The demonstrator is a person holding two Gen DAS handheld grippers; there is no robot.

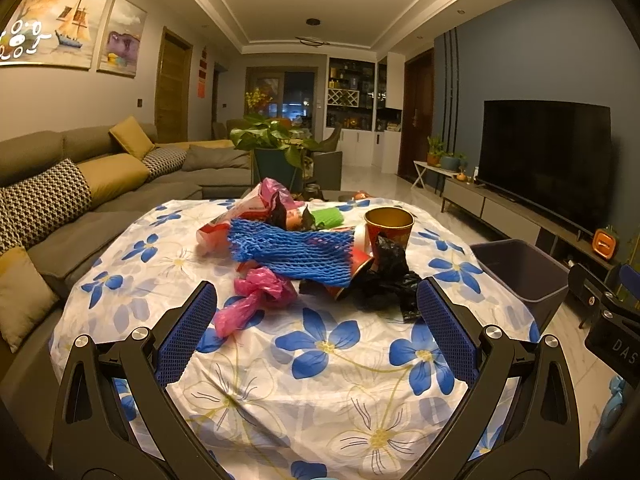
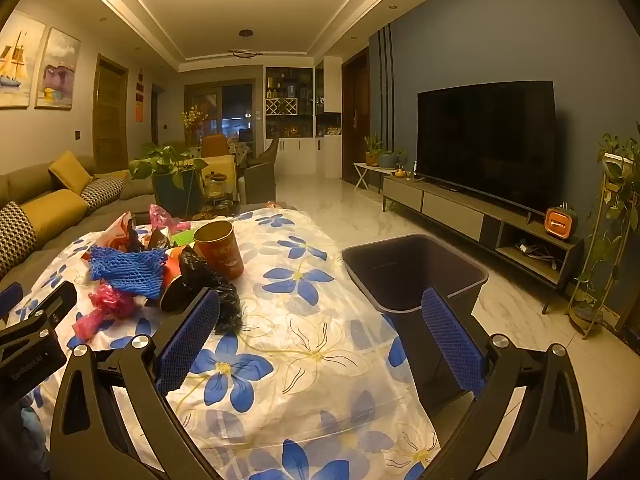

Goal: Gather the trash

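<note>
White letters "DAS" stand on the black right gripper (image 1: 612, 344) body at the left wrist view's right edge. Faint lettering on the left gripper (image 2: 28, 364) body and on the orange cup (image 2: 220, 250) is unreadable.

The left gripper (image 1: 316, 304) is held level with its jaws spread wide, nothing gripped between the blue pads (image 1: 188, 332). The right gripper (image 2: 328, 312) is likewise held with jaws spread wide and empty. The two are kept side by side, apart.
</note>
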